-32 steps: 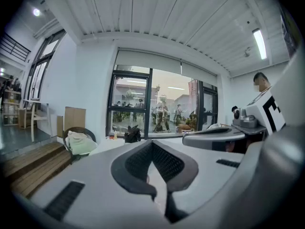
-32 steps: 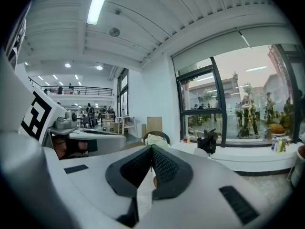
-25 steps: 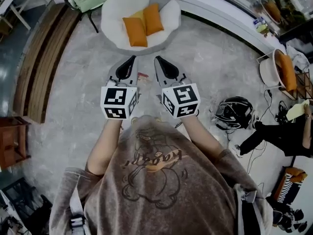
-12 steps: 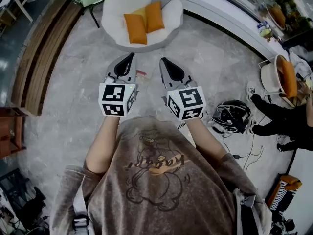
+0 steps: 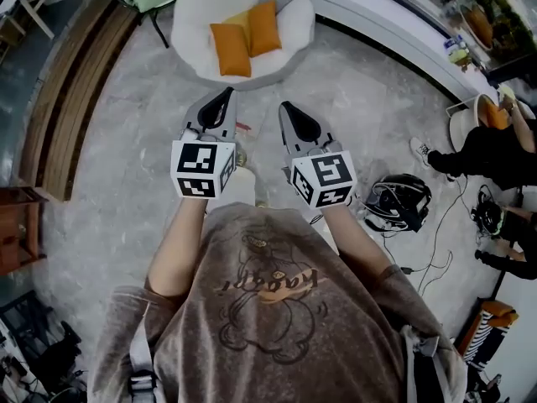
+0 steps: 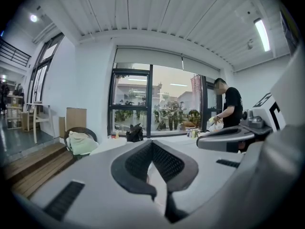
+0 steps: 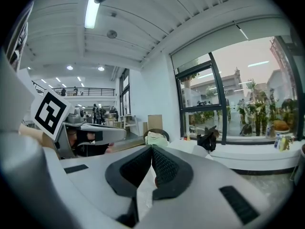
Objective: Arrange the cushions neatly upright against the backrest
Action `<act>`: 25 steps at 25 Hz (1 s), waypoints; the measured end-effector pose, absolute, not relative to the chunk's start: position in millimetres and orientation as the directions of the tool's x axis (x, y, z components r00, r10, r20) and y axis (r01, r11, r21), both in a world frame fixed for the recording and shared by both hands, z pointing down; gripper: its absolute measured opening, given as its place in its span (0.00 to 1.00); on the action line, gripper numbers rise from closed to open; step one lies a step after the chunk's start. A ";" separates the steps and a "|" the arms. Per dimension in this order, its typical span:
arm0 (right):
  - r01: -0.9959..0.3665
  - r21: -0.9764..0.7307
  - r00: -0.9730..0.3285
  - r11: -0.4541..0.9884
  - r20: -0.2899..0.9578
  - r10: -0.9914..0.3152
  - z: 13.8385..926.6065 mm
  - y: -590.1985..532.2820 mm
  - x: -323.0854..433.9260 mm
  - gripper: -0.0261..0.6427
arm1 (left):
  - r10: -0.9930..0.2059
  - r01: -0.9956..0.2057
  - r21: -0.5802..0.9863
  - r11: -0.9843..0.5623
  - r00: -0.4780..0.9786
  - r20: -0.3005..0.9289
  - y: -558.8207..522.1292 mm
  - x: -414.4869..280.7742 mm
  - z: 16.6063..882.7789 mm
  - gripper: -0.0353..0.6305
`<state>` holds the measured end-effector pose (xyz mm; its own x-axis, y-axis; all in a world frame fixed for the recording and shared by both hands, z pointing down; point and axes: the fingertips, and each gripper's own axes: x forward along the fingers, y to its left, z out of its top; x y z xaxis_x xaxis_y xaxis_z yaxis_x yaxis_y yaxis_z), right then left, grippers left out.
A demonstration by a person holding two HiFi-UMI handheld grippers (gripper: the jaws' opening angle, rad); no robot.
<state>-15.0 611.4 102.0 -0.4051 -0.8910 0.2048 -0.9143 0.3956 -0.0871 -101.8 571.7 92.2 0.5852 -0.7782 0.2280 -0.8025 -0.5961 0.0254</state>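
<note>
Well, with your left gripper (image 5: 224, 97) and right gripper (image 5: 287, 110) both pinched shut on nothing and the two orange cushions (image 5: 232, 50) lying in the white chair (image 5: 197, 11) well ahead, step closer and spread the jaws wide before reaching.

Left gripper (image 5: 216, 110): jaws together, empty, held forward, nearly level. Right gripper (image 5: 294, 119): jaws together, empty, alongside, apart from left. Both forearms bare, extended.

Colours — orange on white, grey all round.
Cushions (image 5: 231, 49) orange, chair (image 5: 195, 19) white, floor (image 5: 126, 158) grey marbled — shirt (image 5: 268, 342) taupe, dark-outlined cartoon print.
</note>
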 end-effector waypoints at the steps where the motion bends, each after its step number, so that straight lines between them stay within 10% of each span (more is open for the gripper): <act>1: -0.916 -0.087 -0.400 0.391 0.207 -0.893 102.9 606.2 -13.9 0.07 | -0.775 -0.800 0.028 -0.599 0.588 0.229 566.4 -100.9 93.5 0.06; 25: -0.937 -0.099 -0.350 0.336 0.224 -0.910 105.1 443.9 -15.7 0.07 | -0.723 -0.762 0.058 -0.645 0.634 0.275 400.5 -98.3 104.0 0.06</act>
